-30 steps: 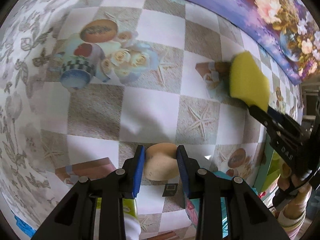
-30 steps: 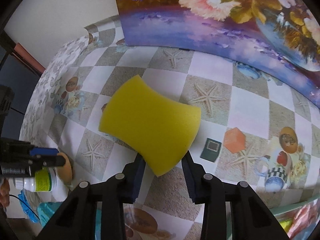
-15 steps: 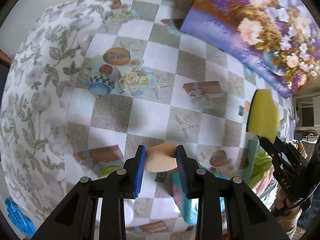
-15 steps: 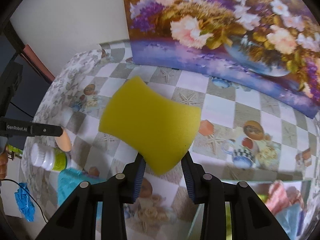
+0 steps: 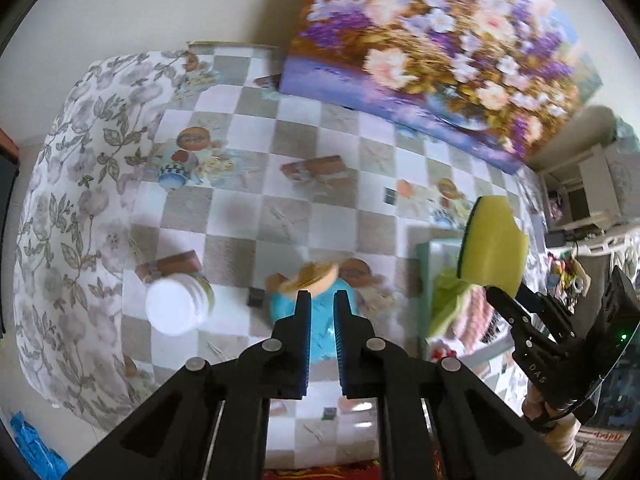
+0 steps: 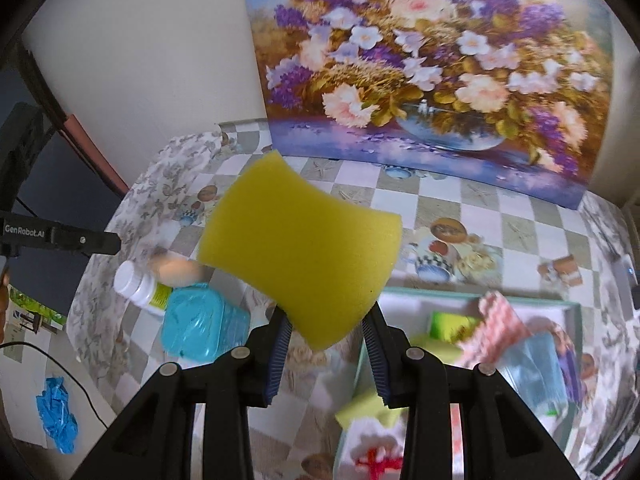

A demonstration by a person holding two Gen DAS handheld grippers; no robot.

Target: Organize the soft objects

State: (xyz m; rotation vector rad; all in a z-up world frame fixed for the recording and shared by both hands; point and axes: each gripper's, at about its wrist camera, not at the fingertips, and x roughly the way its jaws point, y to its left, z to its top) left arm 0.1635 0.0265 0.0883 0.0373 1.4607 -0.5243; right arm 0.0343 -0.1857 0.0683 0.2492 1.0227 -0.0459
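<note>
Sponge (image 6: 300, 248), yellow with a dark scouring face visible from the left wrist view: clamped by its lower corner in the right gripper (image 6: 326, 336), pads pressing on both sides, carried clear above the tabletop (image 5: 288, 216) and not yet set down. Left gripper (image 5: 320, 300): clenched, jaws nearly touching, nothing between them, pointing steeply down at a tan rounded piece (image 5: 310, 280). Tan piece: blurred, lying just beyond the fingertips against the far edge of a turquoise plastic container (image 6: 196, 324); impossible to tell whether resting on the container or beside it. White bottle (image 5: 176, 308): just beside the container, on its side as seen from the right wrist view. Collection point, judged from the layout: a teal-rimmed tray (image 6: 440, 291) on the right part of the tabletop, already holding a green cloth (image 6: 452, 326), a pink checked cloth (image 6: 500, 324) and a blue cloth (image 6: 536, 368), with further soft pieces, blurred, at the near end. Progress, as a judgement: well advanced, with several soft items already binned, one in transit and at least the tan piece left outside, if soft. Remaining: bring the sponge over the tray, lower it into a free area, release. Then check the tan piece for softness and sort accordingly. Leave the bottle and the container, apparently rigid, where they lie. Caution: shallow corner grip on a compressible sponge, so expect it to pivot or slip under quick movement.
</note>
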